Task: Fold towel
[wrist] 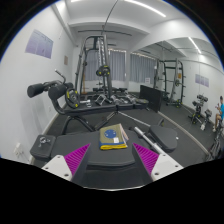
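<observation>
No writing or brand mark can be read anywhere in the gripper view; a pale framed poster [40, 43] on the far left wall shows only an unreadable blur.

The gripper [112, 156] has its two fingers spread wide apart, the magenta pads [76, 158] facing inward, and nothing is held between them. Just ahead of the fingers, between them and slightly left of centre, a small folded yellow and blue cloth, apparently the towel [109, 136], lies flat on a dark grey padded bench surface [70, 142]. It looks like a compact rectangle, blue on top with yellow at its edges; finer detail cannot be made out.

Beyond the bench stands a grey steel cable machine [97, 62], with a black padded roller arm [48, 88] to the left. On the far right is a black power rack [172, 80] on the dark floor.
</observation>
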Demonstrator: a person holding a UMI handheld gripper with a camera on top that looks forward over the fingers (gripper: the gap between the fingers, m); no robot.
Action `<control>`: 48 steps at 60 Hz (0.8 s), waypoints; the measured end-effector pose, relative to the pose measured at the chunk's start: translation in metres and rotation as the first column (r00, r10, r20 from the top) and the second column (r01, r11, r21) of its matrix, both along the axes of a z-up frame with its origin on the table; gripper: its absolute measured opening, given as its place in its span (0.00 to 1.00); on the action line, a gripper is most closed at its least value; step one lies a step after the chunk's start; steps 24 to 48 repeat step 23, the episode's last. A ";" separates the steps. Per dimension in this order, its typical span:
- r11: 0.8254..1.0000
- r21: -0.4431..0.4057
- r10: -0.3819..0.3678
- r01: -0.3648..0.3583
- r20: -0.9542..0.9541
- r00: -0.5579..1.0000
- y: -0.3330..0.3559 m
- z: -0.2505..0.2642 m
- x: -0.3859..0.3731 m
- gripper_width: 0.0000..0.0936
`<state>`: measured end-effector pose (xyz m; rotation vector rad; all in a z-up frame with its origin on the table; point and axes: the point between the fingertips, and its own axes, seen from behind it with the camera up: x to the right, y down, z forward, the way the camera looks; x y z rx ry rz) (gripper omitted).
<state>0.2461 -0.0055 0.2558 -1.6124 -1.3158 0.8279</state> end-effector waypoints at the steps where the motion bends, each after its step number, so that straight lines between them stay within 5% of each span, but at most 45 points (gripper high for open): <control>1: 1.000 0.001 0.001 -0.001 -0.004 1.000 -0.003 0.001 0.007 0.91; 23: 0.998 0.007 0.058 -0.058 -0.005 0.998 -0.069 0.020 0.079 0.91; 48: 0.998 0.007 0.058 -0.058 -0.005 0.998 -0.069 0.020 0.079 0.91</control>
